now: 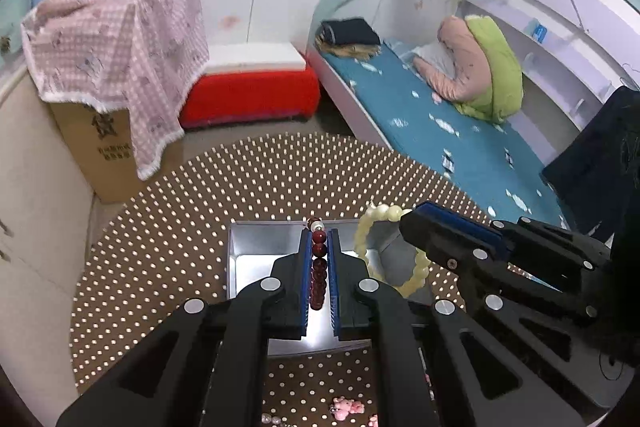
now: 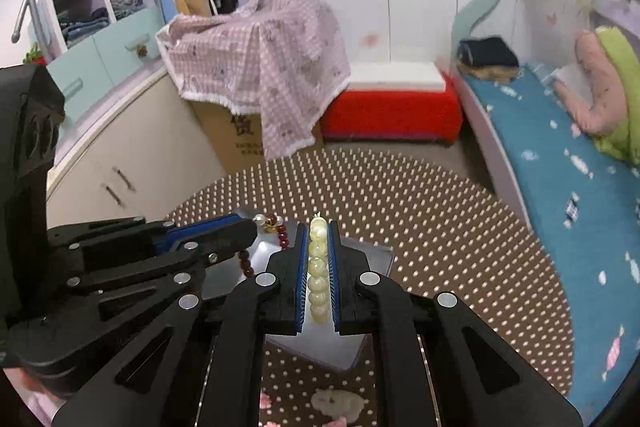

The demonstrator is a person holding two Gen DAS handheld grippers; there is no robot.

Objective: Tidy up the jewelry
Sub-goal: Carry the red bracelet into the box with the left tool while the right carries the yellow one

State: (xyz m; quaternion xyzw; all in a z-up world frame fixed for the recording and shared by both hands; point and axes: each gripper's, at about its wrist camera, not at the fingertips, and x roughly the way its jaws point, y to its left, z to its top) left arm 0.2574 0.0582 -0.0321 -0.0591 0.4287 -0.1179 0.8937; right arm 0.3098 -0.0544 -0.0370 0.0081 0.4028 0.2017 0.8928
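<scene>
My left gripper is shut on a dark red bead bracelet, held over a shiny metal tray on the round dotted table. In the right wrist view that bracelet hangs from the left gripper above the tray. My right gripper is shut on a pale yellow bead bracelet, also over the tray. The left wrist view shows this yellow bracelet dangling as a loop from the right gripper.
Pink trinkets and small beads lie on the brown dotted tablecloth near the front edge. Beyond the table stand a cloth-covered cardboard box, a red stool and a blue bed. A cream cabinet is at left.
</scene>
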